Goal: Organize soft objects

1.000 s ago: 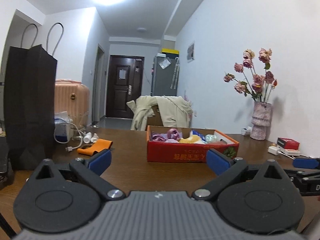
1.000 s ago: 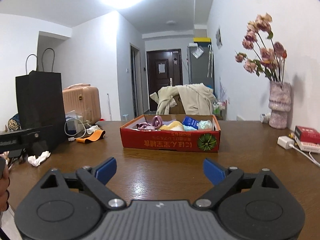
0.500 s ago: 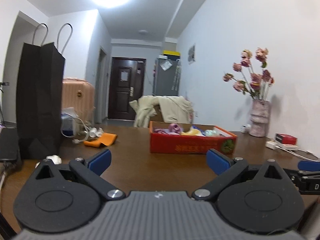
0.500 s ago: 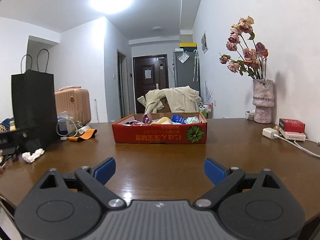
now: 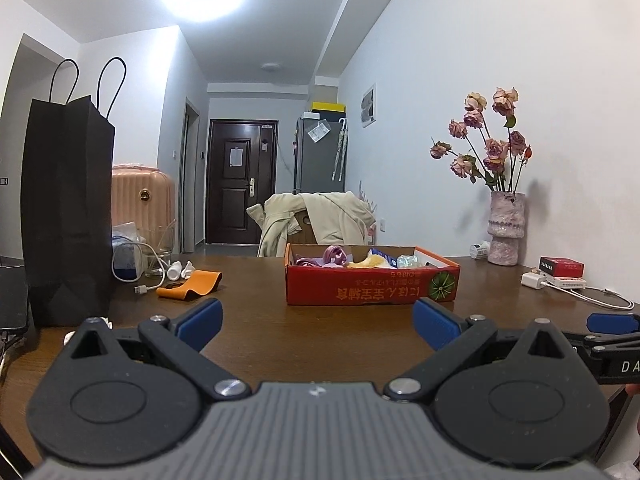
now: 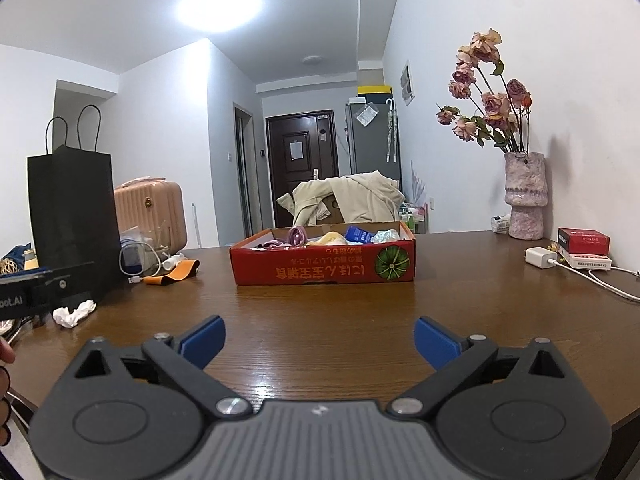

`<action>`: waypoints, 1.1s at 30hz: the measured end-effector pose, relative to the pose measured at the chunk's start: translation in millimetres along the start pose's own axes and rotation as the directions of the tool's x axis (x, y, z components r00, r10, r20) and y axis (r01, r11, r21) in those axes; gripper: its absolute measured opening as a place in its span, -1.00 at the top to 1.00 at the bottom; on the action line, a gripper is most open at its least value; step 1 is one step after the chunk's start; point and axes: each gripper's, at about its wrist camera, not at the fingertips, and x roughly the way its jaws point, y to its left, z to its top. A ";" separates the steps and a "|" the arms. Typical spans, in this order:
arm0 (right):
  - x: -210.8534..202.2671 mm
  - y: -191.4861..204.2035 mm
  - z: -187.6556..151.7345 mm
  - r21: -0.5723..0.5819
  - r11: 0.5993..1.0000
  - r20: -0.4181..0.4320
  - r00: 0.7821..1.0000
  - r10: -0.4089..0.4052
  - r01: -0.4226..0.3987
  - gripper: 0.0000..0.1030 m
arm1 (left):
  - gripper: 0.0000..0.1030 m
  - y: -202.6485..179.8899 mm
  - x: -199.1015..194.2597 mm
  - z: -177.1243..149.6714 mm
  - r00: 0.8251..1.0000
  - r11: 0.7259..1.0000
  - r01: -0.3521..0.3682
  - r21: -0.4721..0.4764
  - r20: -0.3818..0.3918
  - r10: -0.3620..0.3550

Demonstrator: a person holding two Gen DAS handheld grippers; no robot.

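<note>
A shallow red cardboard box (image 5: 372,286) (image 6: 324,266) stands on the brown table, holding several soft items: purple, yellow, blue and pale green. An orange band (image 5: 190,283) (image 6: 176,273) lies left of the box. A crumpled white tissue (image 6: 74,313) rests by the black bag. My left gripper (image 5: 318,326) hovers low at the near table edge, open, nothing between its blue pads. My right gripper (image 6: 320,342) is beside it; its jaws are opening wide and hold nothing. Both point at the box from a distance.
A tall black paper bag (image 5: 66,208) (image 6: 74,212) stands at the left with cables and a glass behind it. A vase of dried roses (image 6: 524,196), a red box (image 6: 583,240) and a white charger (image 6: 540,258) sit at the right by the wall.
Both grippers have drawn back and sunk lower toward the table edge, so the red box looks farther and flatter. The right jaws have spread slightly.
</note>
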 end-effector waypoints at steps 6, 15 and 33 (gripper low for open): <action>1.0 -2.6 -0.5 0.015 1.000 -0.006 1.000 -0.014 0.014 -0.98 | -1.00 -1.8 0.7 -0.4 1.000 1.000 0.010 0.009 -0.004 -0.010; 2.1 -3.6 -0.5 0.019 1.000 -0.013 1.000 -0.011 0.012 -0.98 | -1.00 -1.7 1.1 -0.3 1.000 1.000 0.017 0.014 -0.005 -0.017; 3.7 -5.5 -0.4 0.032 0.999 -0.022 0.999 -0.026 0.027 -0.99 | -1.00 -2.2 0.2 0.2 1.000 0.999 0.023 0.025 0.003 -0.023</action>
